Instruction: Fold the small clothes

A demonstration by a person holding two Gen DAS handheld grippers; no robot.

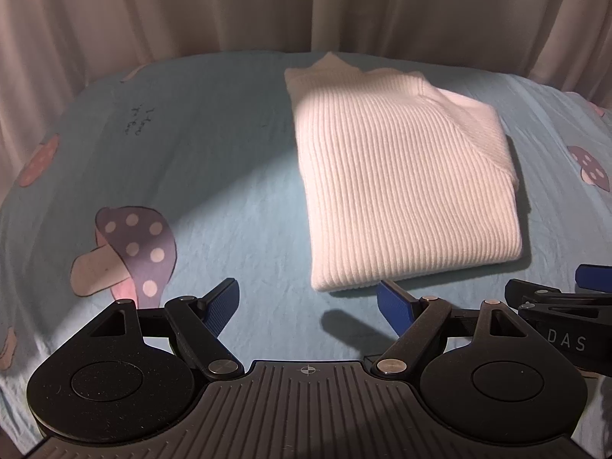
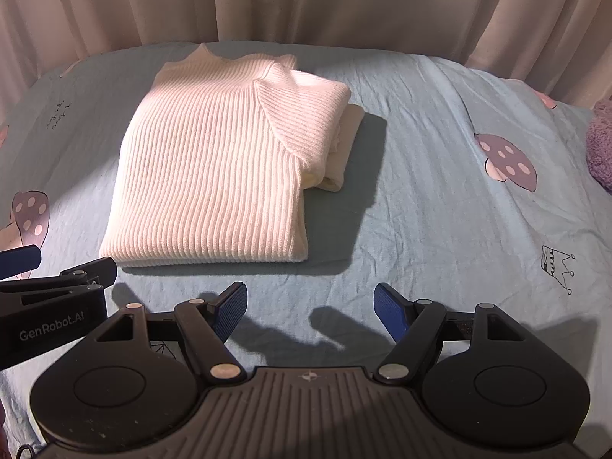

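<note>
A white ribbed knit sweater (image 1: 397, 179) lies folded into a neat rectangle on the light blue sheet; it also shows in the right wrist view (image 2: 225, 168), with a folded sleeve edge sticking out at its right side. My left gripper (image 1: 308, 306) is open and empty, just in front of the sweater's near edge. My right gripper (image 2: 310, 308) is open and empty, a little in front of the sweater's near right corner. Each gripper shows at the edge of the other's view.
The light blue sheet (image 2: 440, 229) has mushroom prints (image 1: 130, 248) and covers the whole surface. Beige curtains (image 1: 267, 4) hang along the far edge. A purple fuzzy item (image 2: 600, 145) lies at the far right.
</note>
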